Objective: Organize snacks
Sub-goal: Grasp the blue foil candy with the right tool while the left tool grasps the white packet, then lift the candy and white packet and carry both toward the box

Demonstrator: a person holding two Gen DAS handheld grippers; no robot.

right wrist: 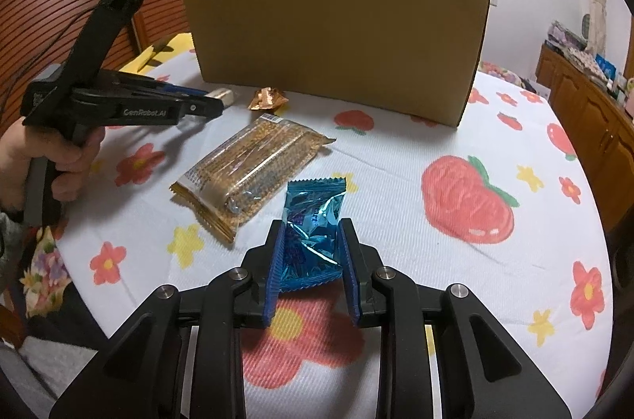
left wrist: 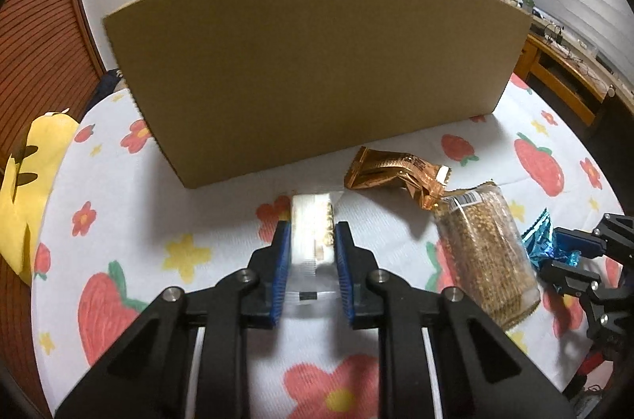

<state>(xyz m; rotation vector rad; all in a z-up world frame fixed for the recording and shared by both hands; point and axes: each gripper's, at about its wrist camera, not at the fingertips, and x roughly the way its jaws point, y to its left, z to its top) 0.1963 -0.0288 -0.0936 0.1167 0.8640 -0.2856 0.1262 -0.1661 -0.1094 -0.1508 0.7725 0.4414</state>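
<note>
Both grippers (left wrist: 312, 240) (right wrist: 312, 240) clamped, angled downward

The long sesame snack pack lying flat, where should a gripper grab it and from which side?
Grip the sesame snack pack across its narrow width near the middle, coming from above. It lies flat on the tablecloth, and both long edges are clear, though the blue packet sits close by.
</note>
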